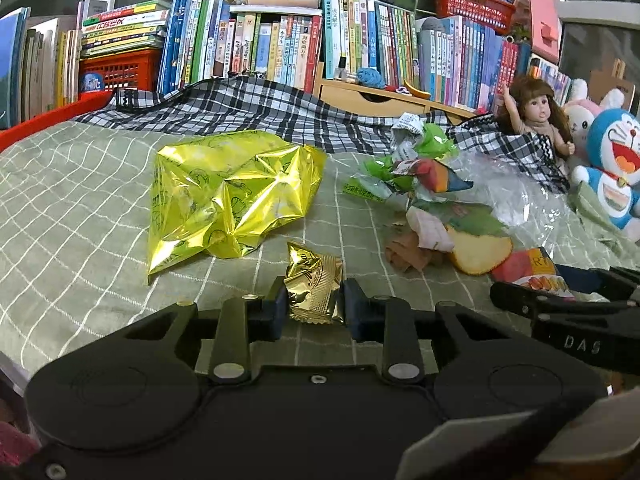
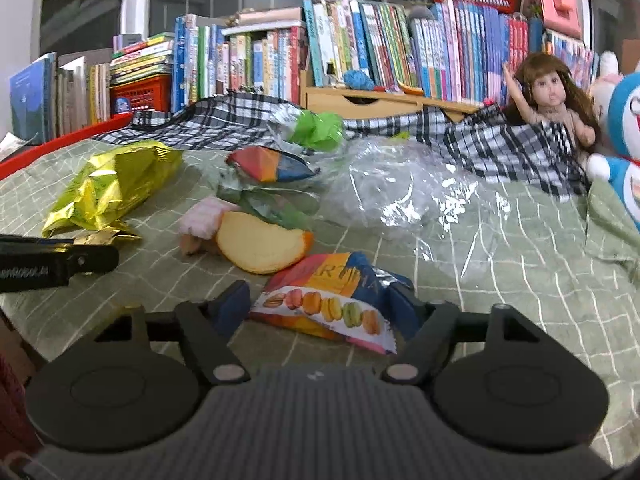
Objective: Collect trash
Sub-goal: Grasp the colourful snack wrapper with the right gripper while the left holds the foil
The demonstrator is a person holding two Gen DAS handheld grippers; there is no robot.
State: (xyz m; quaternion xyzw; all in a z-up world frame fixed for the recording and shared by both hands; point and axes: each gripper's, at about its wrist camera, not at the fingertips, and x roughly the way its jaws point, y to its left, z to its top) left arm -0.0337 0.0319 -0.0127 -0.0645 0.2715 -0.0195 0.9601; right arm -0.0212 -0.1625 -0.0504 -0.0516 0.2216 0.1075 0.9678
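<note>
Trash lies scattered on a green checked bedsheet (image 1: 80,208). In the left wrist view my left gripper (image 1: 316,302) is shut on a small gold foil wrapper (image 1: 316,280), which is pinched between both pads. In the right wrist view my right gripper (image 2: 320,306) stands open, its fingers on either side of a colourful macaron wrapper (image 2: 328,280) lying flat on the sheet. A big crumpled yellow foil bag (image 1: 228,192) sits just beyond the gold wrapper. A heap of mixed wrappers (image 1: 420,176) and an orange-rimmed wedge-shaped piece (image 2: 260,244) lie between the two grippers.
Crumpled clear plastic (image 2: 400,188) spreads to the right of the heap. A black-and-white checked cloth (image 1: 260,108) lies behind. A doll (image 1: 536,112) and a blue plush toy (image 1: 612,160) sit at the right. Rows of books (image 1: 280,44) and red baskets (image 1: 120,68) line the back.
</note>
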